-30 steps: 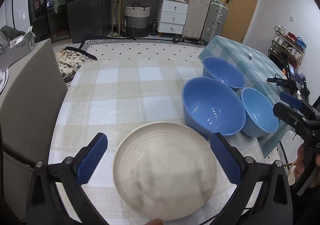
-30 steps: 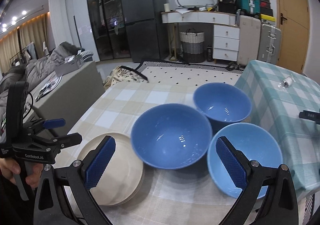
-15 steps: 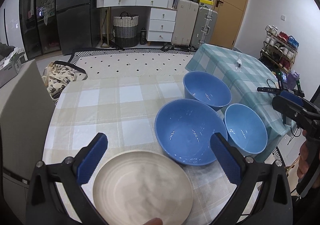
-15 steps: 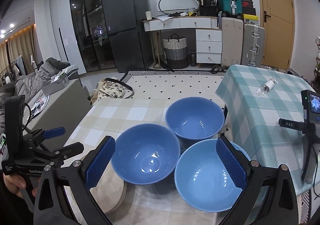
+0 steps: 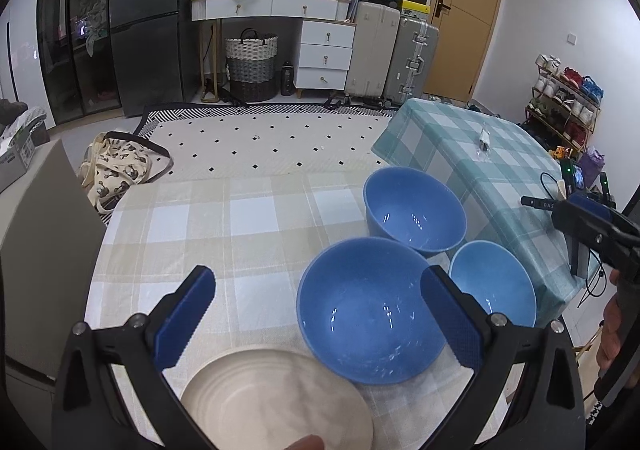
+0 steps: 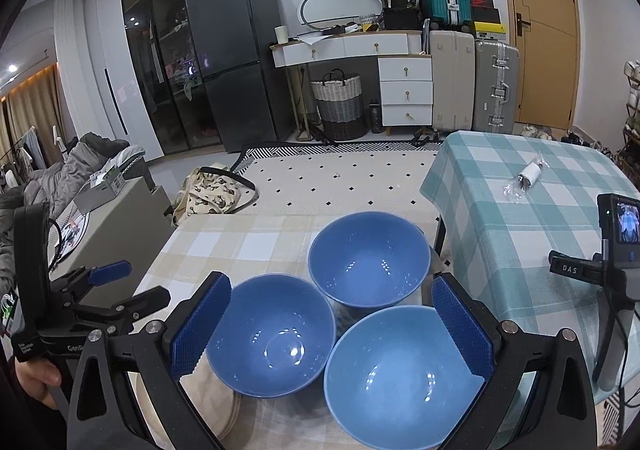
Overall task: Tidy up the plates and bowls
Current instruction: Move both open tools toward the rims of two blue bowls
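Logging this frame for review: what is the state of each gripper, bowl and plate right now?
left gripper: open, holding nothing, above the table
right gripper: open, holding nothing, over the bowls
near-left blue bowl: upright, empty
far blue bowl: upright, empty
light blue bowl: upright, empty
beige plate: right side up, empty

Black frames, ribbed blue jaws
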The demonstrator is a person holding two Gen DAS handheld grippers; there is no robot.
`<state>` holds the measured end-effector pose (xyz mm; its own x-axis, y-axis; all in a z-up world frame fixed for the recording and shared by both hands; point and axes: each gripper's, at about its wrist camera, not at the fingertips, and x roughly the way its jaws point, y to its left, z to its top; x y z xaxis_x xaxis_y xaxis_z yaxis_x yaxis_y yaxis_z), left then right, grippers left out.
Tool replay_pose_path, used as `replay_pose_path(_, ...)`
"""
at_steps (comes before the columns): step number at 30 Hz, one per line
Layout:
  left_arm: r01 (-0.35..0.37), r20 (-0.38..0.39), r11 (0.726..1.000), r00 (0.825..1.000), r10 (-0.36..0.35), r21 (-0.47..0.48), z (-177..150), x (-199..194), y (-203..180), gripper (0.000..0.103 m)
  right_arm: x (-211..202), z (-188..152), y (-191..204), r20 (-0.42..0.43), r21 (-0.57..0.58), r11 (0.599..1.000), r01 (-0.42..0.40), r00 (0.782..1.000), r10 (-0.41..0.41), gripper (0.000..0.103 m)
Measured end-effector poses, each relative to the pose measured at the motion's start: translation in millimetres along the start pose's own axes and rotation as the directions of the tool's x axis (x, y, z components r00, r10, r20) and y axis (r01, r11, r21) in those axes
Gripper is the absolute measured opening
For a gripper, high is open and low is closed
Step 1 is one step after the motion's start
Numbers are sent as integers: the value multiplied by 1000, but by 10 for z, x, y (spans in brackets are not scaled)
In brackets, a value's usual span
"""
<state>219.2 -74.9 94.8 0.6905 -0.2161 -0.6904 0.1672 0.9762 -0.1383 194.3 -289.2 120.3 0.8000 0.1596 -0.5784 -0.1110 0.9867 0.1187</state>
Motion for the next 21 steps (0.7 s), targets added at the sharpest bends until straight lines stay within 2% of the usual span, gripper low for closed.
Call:
replay_pose_path(5,0,-4,1000,1000,0,-26,157,169,-42,103,163,70,-200,-8,42,998,38,999,-38,102)
replay_pose_path(21,-6,-61,1000,998,7,4,436,752,-243,103,584,234,-513,-32,100,994,47,999,-44,102)
